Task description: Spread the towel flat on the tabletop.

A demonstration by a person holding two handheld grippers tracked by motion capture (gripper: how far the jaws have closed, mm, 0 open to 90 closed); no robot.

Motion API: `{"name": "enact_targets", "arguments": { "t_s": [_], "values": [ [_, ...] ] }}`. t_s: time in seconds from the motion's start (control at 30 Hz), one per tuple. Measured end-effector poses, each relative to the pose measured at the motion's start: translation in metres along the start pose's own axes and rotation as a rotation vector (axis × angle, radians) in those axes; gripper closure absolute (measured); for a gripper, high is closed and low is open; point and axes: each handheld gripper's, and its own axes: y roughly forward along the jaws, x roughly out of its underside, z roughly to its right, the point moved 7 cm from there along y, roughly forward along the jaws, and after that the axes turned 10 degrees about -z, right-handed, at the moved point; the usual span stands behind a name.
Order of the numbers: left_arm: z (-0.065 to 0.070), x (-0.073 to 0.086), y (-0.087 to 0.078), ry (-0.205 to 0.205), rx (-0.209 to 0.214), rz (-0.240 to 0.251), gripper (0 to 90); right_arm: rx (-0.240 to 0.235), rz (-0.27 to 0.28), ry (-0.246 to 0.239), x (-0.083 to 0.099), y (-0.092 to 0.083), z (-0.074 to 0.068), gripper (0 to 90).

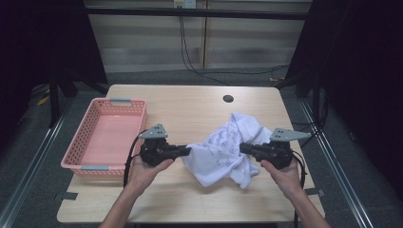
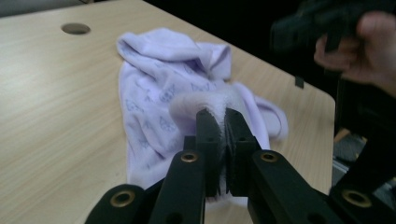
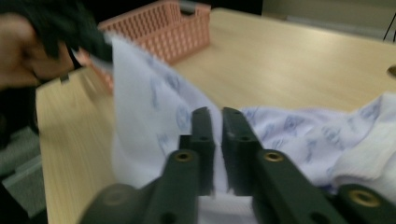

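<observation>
Both tongs, left (image 1: pixel 186 151) and right (image 1: pixel 243 147), level, pinching white cloth (image 1: pixel 223 149)

Right gripper view is motion-blurred: the far hand (image 3: pixel 21 46) and basket (image 3: pixel 159 28) are smeared. The cloth (image 3: pixel 154 116) hides its edge inside the claw (image 3: pixel 214 114); the desk (image 3: pixel 289 60) is cropped.

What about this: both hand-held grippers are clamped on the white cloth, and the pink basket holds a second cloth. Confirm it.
Not quite. The pink basket is empty, as the high view shows. The rest stands: the left hand-held gripper and the right hand-held gripper are both clamped on the white cloth.
</observation>
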Motion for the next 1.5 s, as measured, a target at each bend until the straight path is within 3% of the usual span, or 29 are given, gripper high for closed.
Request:
{"name": "enact_targets", "arguments": {
  "t_s": [0.07,0.13,0.2,0.27,0.37,0.47,0.63,0.67,0.73,0.83,0.87,0.9,0.97,1.1,1.2,1.27,1.33,1.5],
  "values": [
    [0.002,-0.006,-0.007,-0.006,0.017,0.034,86.5,-0.014,-0.02,-0.003,0.004,0.005,-0.003,76.3],
    [0.006,-0.011,-0.012,-0.003,0.009,0.051,86.5,-0.06,-0.058,0.002,0.018,0.023,-0.014,68.2],
    [0.005,-0.013,-0.01,0.0,-0.02,0.027,86.3,-0.104,-0.073,-0.013,0.027,0.036,-0.028,61.3],
    [-0.005,-0.008,0.001,-0.04,-0.048,-0.015,84.7,-0.137,-0.122,-0.044,0.033,0.051,-0.042,57.6],
    [-0.024,0.006,0.017,-0.095,-0.062,-0.036,81.2,-0.155,-0.169,-0.079,0.038,0.068,-0.051,53.9],
    [-0.04,0.022,0.031,-0.15,-0.076,-0.058,79.7,-0.152,-0.193,-0.072,0.043,0.082,-0.05,49.4],
    [-0.051,0.034,0.039,-0.204,-0.086,-0.07,76.0,-0.173,-0.252,-0.108,0.053,0.1,-0.06,46.5],
    [-0.052,0.037,0.04,-0.198,-0.086,-0.082,75.3,-0.148,-0.285,-0.131,0.059,0.104,-0.06,46.5],
    [-0.052,0.041,0.043,-0.214,-0.082,-0.092,74.8,-0.146,-0.299,-0.14,0.063,0.106,-0.06,46.6],
    [-0.053,0.042,0.043,-0.212,-0.086,-0.097,74.0,-0.119,-0.328,-0.184,0.073,0.11,-0.063,52.7],
    [-0.052,0.042,0.043,-0.214,-0.083,-0.09,73.0,-0.11,-0.339,-0.203,0.074,0.108,-0.063,69.9],
    [-0.052,0.041,0.043,-0.215,-0.083,-0.088,73.0,-0.11,-0.339,-0.203,0.074,0.108,-0.063,69.9],
    [-0.052,0.041,0.04,-0.212,-0.083,-0.085,73.0,-0.135,-0.348,-0.196,0.075,0.106,-0.063,85.7],
    [-0.052,0.039,0.033,-0.219,-0.079,-0.062,68.7,-0.175,-0.286,-0.144,0.06,0.087,-0.062,87.7],
    [-0.051,0.037,0.029,-0.227,-0.078,-0.038,59.9,-0.151,-0.193,-0.097,0.039,0.067,-0.05,87.7],
    [-0.048,0.035,0.026,-0.219,-0.09,-0.033,57.3,-0.134,-0.131,-0.048,0.025,0.053,-0.033,87.7],
    [-0.043,0.032,0.024,-0.201,-0.086,-0.024,54.7,-0.078,-0.081,-0.009,0.014,0.04,-0.012,87.7],
    [-0.037,0.034,0.024,-0.183,-0.085,-0.043,49.6,0.037,-0.051,0.078,0.009,0.027,0.042,87.7]
  ]
}}
